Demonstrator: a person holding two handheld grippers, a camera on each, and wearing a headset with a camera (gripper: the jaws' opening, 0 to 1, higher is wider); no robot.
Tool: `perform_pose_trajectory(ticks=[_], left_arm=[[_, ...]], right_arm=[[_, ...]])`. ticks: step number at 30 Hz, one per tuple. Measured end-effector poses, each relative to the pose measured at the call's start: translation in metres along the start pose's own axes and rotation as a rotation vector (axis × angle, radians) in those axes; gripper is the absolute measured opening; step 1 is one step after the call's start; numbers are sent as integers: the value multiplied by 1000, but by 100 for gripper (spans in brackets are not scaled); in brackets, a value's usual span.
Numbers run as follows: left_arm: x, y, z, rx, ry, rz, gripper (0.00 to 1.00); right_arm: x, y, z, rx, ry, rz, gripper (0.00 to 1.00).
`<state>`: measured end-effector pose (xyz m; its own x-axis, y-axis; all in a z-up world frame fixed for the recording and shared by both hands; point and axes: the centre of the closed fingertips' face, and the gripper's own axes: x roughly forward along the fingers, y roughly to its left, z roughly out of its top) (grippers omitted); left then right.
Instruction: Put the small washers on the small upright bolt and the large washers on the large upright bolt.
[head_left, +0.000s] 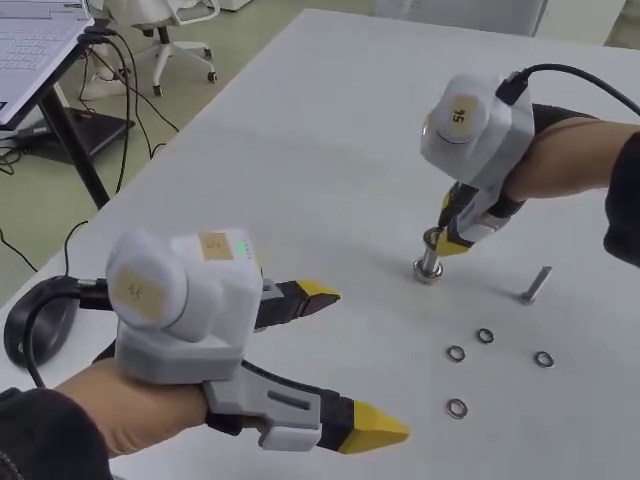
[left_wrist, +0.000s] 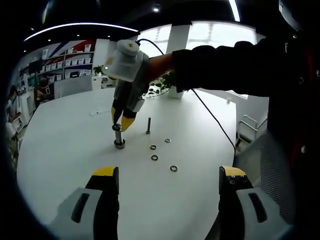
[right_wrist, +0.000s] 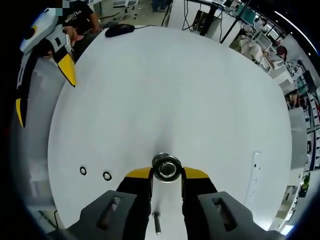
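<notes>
**Now: right gripper pinched at the top of the large bolt, left gripper wide open**

Nearest in the head view, the left gripper (head_left: 350, 362) hangs just above the white counter (head_left: 300, 150). Its yellow-tipped jaws are spread wide with nothing between them.

Just beyond its tips, four loose washers (head_left: 456, 353) lie flat on the counter in a small cluster, each apart from the others.

Past them the small bolt (head_left: 535, 285) stands on its head, bare. The large bolt (head_left: 430, 262) stands upright near it.

The right gripper (head_left: 445, 238) points down at the top of the large bolt. In the right gripper view its jaws have closed to a narrow gap. Their tips press on both sides of a shiny metal ring (right_wrist: 167, 167) sitting at the bolt's upper end. It looks like a large washer, but I cannot tell it from the bolt's own end.

Farther off, beyond the counter's edge, a laptop (head_left: 35, 40) sits on a stand. An office chair (head_left: 165, 30) stands on the floor among black cables (head_left: 120, 80).
</notes>
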<state>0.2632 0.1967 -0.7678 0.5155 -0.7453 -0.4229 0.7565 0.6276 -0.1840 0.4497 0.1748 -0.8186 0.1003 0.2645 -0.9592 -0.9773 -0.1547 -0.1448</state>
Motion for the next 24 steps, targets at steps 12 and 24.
perform_pose_trajectory(ticks=[12,24], left_arm=[[0,1,-3,-9,9,0,82],[-3,3,-8,-20,16,6,82]], right_arm=[[17,6,-7,10,25,36,23],[39,7,-8,22,41,61,23]])
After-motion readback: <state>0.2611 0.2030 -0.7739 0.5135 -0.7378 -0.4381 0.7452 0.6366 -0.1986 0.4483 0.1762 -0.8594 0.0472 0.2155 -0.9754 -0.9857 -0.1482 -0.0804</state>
